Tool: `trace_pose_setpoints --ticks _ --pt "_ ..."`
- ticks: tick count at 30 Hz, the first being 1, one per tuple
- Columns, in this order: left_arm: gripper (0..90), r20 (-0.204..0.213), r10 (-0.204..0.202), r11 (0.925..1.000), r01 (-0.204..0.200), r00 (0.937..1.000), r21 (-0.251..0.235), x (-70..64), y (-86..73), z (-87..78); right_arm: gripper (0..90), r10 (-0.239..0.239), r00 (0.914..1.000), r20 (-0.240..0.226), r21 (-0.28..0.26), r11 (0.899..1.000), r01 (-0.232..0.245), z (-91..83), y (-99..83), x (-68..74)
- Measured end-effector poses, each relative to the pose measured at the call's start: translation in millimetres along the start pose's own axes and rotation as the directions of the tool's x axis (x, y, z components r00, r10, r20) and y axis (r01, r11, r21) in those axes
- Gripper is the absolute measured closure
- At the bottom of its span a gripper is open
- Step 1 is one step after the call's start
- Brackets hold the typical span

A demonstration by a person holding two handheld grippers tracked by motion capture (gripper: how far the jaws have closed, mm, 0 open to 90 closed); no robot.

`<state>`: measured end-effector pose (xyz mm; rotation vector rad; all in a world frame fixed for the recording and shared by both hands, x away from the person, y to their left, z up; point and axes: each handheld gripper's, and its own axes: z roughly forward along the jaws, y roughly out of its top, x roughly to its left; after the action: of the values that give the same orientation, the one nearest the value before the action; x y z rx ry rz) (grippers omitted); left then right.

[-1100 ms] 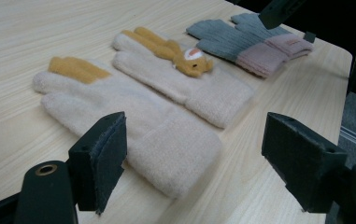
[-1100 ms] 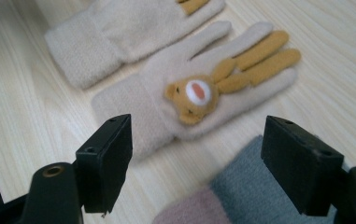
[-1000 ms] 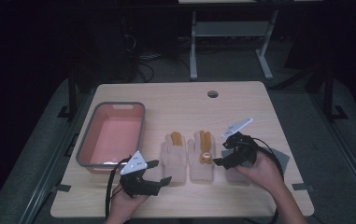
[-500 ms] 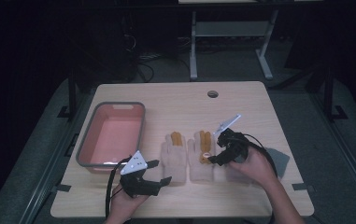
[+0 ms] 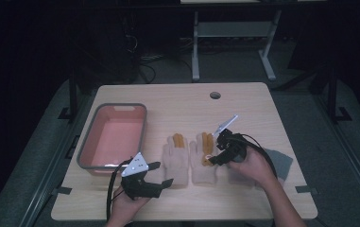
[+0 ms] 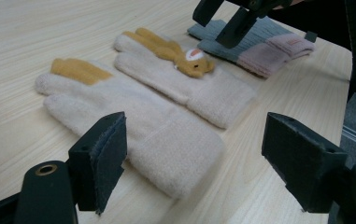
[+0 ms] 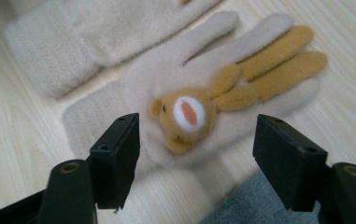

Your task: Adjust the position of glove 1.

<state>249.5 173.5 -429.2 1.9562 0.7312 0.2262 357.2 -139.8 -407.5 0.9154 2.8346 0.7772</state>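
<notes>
Hovering over the table's near half, the right gripper [image 5: 214,158] holds its two black jaws wide apart above the cream knitted glove with the brown bunny face [image 7: 199,93], gripping nothing; its own view looks down on that plush face, with the tan ears running off toward two o'clock and the jaws flanking the palm without touching it. This glove lies flat near the middle of the pale wooden table [image 5: 244,104], and just beside it at nine o'clock lies a second cream knitted glove with tan fingertips [image 5: 176,158], the two side by side with cuffs toward the person. The left gripper [image 5: 164,175] sits low at the front edge, at about seven o'clock from the gloves, its jaws likewise spread apart and empty (the second glove's cuff lies between them in the left gripper view, untouched). A grey knitted glove with a pink cuff [image 6: 259,44] rests at four o'clock from the bunny glove, partly under the right hand. A pink plastic tub with a grey rim [image 5: 114,137] stands at nine o'clock, well apart from the pair.
</notes>
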Motion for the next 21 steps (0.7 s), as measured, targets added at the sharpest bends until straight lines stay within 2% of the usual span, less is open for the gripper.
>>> trace_pose_setpoints --ticks 12,15,21 --pt "22.0 -0.001 0.0 1.0 0.0 1.0 -0.003 0.4 0.4 -1.1 37.9 -0.061 0.9981 -0.001 0.059 0.996 0.061 20.0 13.0 6.8" --pt "22.0 -0.001 0.0 1.0 0.0 1.0 -0.002 0.7 0.5 -1.0 39.6 -0.083 0.9965 0.007 0.087 0.993 0.082 26.2 14.5 8.2" --pt "22.0 0.0 0.0 1.0 0.0 1.0 -0.004 0.2 0.4 -0.8 41.4 -0.088 0.9961 0.009 0.112 0.99 0.086 33.2 16.5 9.2"
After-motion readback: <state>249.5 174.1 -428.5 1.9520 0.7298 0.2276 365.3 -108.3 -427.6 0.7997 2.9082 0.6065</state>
